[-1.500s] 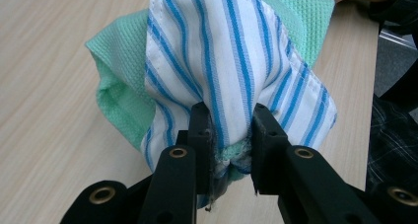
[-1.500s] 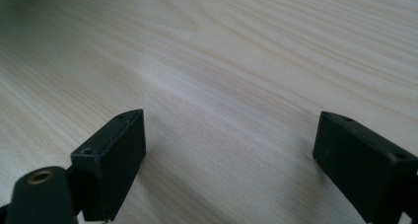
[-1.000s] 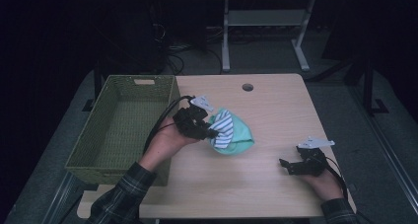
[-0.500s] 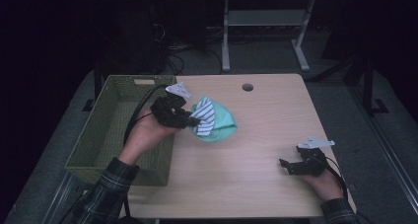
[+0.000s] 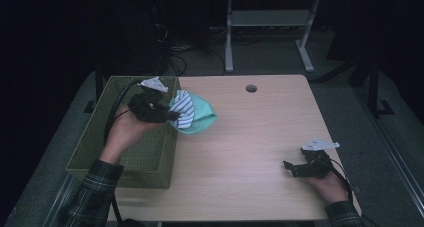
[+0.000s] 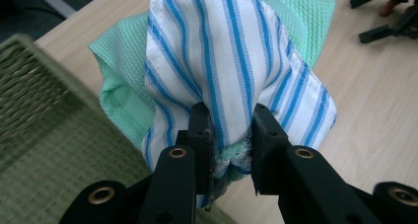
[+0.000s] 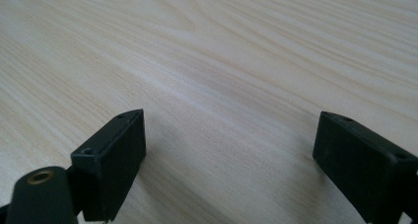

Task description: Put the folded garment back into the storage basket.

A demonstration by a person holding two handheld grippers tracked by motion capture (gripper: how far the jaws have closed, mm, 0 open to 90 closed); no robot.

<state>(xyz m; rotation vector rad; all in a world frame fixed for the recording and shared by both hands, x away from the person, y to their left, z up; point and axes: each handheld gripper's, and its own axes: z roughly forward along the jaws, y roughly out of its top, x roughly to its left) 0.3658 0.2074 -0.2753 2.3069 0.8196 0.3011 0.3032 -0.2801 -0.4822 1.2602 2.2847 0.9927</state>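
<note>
The left gripper (image 5: 172, 116), pinching the striped and green cloths (image 5: 192, 114) tight, has carried them to the green basket (image 5: 95, 152), ready to drop.

A light wooden table (image 5: 240, 137) carries a green woven basket (image 5: 95, 157) at its left edge.

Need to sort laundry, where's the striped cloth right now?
High view, left side: the striped cloth hangs with a green cloth from the left gripper, beside the basket.

The left tongs (image 5: 172, 118) are pinching shut on a bundle of cloths (image 6: 236, 76), forearm reaching in from below. The right tongs (image 5: 289, 167) are resting low with jaws spread wide, gripping nothing.
</note>
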